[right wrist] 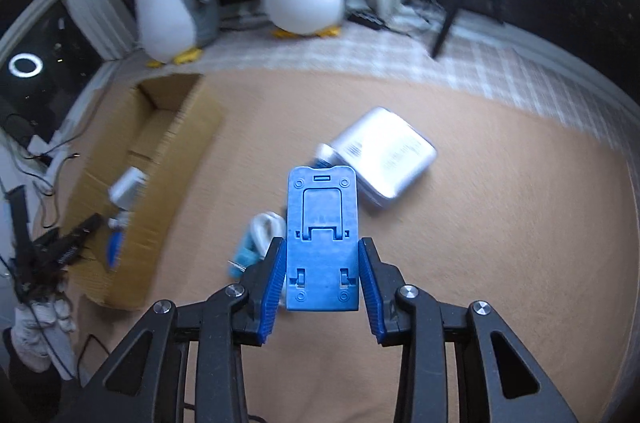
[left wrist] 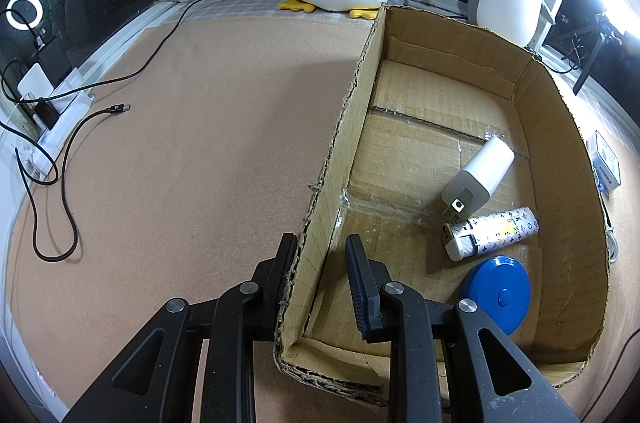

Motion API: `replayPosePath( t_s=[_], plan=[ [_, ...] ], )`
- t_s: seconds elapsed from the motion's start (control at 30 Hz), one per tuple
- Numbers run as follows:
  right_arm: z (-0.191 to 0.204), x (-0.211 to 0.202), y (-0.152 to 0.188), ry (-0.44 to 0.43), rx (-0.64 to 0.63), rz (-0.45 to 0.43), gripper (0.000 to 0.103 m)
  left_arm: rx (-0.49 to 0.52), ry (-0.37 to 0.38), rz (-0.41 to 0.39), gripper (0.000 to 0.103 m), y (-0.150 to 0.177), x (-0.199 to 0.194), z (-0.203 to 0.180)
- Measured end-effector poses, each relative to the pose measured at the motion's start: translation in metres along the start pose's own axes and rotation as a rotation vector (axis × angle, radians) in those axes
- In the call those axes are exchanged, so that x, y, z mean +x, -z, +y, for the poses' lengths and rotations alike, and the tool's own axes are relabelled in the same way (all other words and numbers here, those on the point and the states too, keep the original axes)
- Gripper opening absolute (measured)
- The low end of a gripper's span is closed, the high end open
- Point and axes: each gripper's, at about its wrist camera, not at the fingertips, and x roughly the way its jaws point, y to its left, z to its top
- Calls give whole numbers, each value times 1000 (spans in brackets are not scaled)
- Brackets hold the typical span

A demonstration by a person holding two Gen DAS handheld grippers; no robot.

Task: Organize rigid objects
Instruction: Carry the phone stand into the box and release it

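Right wrist view shows your right gripper [right wrist: 322,273] clamped on the blue phone stand [right wrist: 322,239], its long axis pointing straight ahead along the fingers. Your left gripper [left wrist: 322,263] straddles the cardboard box [left wrist: 344,151] wall, fingers apart.

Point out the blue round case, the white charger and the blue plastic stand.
blue round case [left wrist: 498,297], left wrist view, top face.
white charger [left wrist: 480,173], left wrist view, body.
blue plastic stand [right wrist: 322,243], right wrist view, flat middle.

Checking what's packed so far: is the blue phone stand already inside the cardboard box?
No, the blue phone stand sits gripped in the right tool, above the mat outside the cardboard box.
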Motion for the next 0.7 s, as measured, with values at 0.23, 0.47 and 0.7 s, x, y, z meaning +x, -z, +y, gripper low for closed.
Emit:
replayPosePath(
  t_s=[0.23, 0.47, 0.7],
  plan=[
    [78, 3, -29, -102, -130, -44, 33, 1, -1, -1, 27, -1, 0, 0],
    [129, 31, -48, -137, -206, -27, 33, -3, 3, -1, 27, -1, 1, 0],
    [157, 65, -64, -111, -262, 7, 33, -5, 6, -1, 27, -1, 1, 1]
  ],
)
